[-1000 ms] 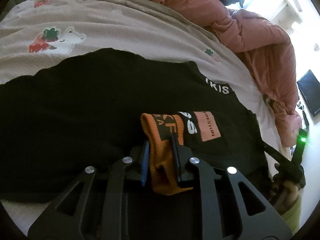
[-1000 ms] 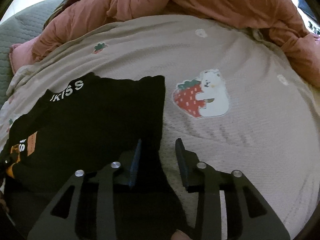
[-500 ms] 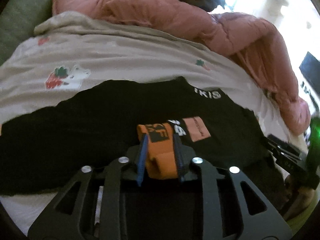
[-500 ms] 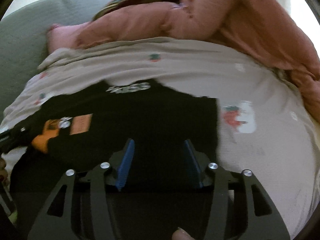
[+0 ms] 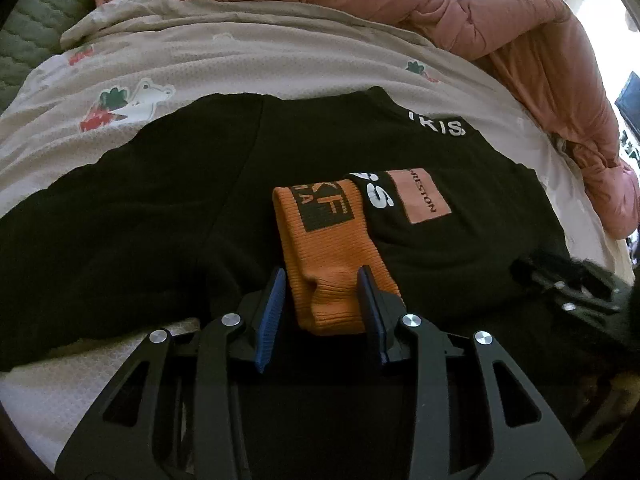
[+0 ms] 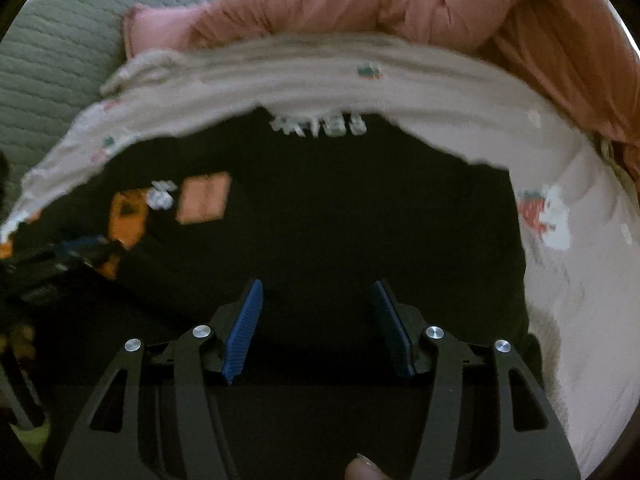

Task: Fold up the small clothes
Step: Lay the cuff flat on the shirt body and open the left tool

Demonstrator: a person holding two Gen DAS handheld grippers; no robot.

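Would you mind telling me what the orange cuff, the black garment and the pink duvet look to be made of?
Orange cuff: ribbed knit, matte; fine parallel ribs run along it. Black garment: soft jersey or fleece, probably cotton blend; it lies limp, without shine, weave too dark to tell. Pink duvet: smooth woven shell over puffy filling, slightly sheeny, with stitched, billowing folds.

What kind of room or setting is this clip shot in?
Most likely a bedroom: the black garment lies on a bed sheet printed with strawberries, a bunched pink duvet sits behind it, and a green quilted cover shows at the edge.
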